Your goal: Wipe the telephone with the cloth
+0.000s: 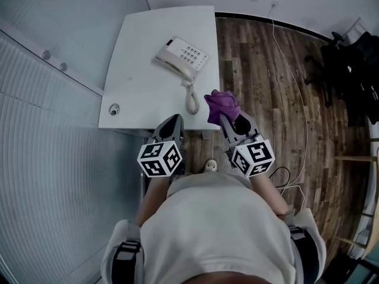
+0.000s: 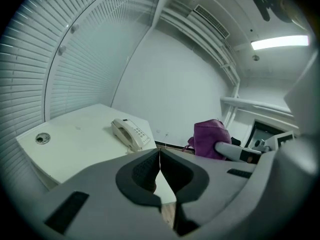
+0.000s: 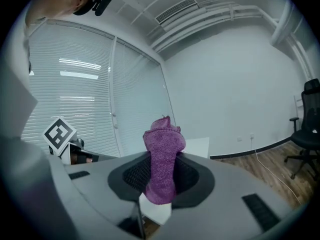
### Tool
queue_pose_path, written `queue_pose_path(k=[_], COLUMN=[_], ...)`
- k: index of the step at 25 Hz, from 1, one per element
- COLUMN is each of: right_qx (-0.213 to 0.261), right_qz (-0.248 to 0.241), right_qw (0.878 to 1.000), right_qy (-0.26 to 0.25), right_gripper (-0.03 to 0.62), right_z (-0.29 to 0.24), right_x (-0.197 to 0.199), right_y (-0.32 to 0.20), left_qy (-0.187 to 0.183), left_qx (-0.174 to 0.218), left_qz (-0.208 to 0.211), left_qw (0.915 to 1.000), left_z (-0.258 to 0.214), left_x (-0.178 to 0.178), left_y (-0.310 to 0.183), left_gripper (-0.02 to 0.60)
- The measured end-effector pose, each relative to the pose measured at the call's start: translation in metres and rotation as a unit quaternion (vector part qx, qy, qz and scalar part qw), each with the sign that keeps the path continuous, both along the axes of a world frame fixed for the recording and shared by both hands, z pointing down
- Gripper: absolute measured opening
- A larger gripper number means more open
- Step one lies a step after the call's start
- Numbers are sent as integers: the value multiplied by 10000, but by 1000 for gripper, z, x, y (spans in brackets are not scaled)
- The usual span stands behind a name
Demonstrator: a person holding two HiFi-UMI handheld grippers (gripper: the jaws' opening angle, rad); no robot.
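**Off the tabletop's (image 1: pixel 142 70) near edge: scrape, slide and snag risks**

Just short of that edge, the right tool (image 1: pixel 228 120) was clenched on a purple cloth (image 1: pixel 221 105), which stood bunched upright between its jaws. The left tool (image 1: pixel 174 119) was clamped shut on nothing. The telephone (image 1: pixel 185 52) sat well ahead on the tabletop, with its handset (image 1: pixel 173 64) cradled and its coiled cord (image 1: pixel 191 99) trailing toward the near edge.

With little cloth past the jaws, the hard tips could probably scrape the casing. An unbraced telephone would likely slide under a push, or lose its handset. The cord might also snag a passing tool.
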State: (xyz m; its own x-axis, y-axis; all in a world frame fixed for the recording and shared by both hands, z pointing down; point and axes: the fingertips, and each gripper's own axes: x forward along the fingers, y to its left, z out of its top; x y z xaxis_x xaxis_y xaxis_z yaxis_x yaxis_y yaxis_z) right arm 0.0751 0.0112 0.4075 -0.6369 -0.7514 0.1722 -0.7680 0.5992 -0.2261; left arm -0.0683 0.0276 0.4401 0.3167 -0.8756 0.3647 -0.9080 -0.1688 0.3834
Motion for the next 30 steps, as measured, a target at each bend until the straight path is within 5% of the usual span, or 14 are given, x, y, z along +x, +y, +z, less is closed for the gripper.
queue_pose_path(k=[13,30], right_qx=[-22,262], right_qz=[-359,-407], right_qw=[9993,9987], right_qy=[-96,146], right_gripper=[103,103], right_z=[-8,-27], right_x=[-19,-94], right_y=[-50,-164], left_qy=[49,23], left_qx=[-227,-128], left_qz=[-491,-278], left_qw=[9985,9995], left_z=[7,1], left_x=[-16,-73], left_y=[-19,-120], left_gripper=[21,21])
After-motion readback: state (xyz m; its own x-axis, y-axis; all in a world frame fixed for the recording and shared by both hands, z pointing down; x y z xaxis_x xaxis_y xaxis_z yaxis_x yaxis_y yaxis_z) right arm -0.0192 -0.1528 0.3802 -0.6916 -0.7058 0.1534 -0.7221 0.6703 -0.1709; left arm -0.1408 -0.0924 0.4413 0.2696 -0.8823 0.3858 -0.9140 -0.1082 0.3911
